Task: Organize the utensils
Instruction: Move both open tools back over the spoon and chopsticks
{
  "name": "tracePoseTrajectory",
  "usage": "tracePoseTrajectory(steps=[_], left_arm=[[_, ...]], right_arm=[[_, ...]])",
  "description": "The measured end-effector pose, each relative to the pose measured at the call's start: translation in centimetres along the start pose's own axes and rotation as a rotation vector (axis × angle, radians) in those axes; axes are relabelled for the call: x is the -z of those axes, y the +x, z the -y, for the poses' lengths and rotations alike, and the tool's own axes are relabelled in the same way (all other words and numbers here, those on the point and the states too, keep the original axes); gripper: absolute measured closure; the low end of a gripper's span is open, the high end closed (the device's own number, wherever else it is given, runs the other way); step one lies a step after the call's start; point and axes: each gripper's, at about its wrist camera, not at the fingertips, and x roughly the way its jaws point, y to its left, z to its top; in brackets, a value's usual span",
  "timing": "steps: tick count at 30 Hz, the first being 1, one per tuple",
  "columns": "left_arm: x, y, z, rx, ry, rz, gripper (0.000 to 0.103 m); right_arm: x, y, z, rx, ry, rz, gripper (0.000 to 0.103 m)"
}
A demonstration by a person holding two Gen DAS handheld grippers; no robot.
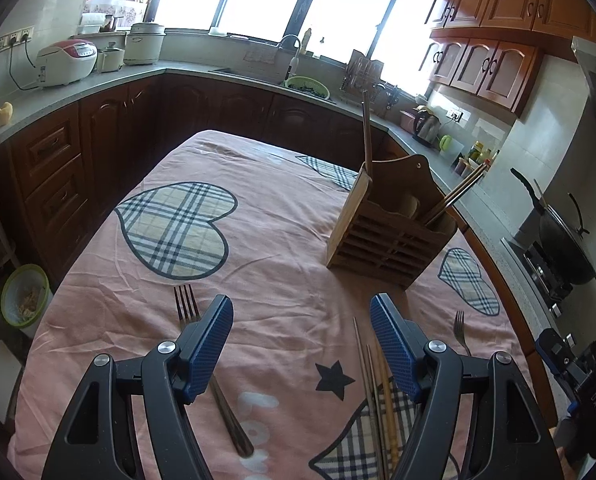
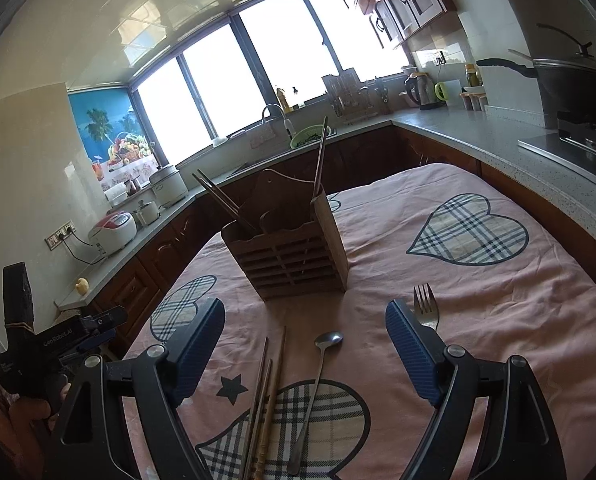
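Note:
A wooden slatted utensil holder stands on the pink tablecloth, with chopsticks in one slot and one long stick in another. My left gripper is open above the cloth. A dark-handled fork lies under its left finger; loose chopsticks lie by its right finger; a second fork lies further right. My right gripper is open over a spoon and chopsticks; a fork lies by its right finger.
The table's pink cloth has plaid hearts. Kitchen counters ring the table, with rice cookers, a sink, a kettle and a wok on the stove. A green bowl sits on the floor at left.

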Motion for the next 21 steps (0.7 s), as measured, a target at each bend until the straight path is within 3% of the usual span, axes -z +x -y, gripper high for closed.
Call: tracePoseTrajectory(steps=[13,21], left_arm=[[-0.2,1.6,0.9,-0.019,0.022,-0.042,0.032],[0.1,3.8,1.3,-0.032,0.034,-0.097,0.032]], right_arm=[[0.6,0.7,-0.1,0.01,-0.002,-0.033,0.019],[1.5,2.7,-0.1,0.035,-0.026,-0.1,0.019]])
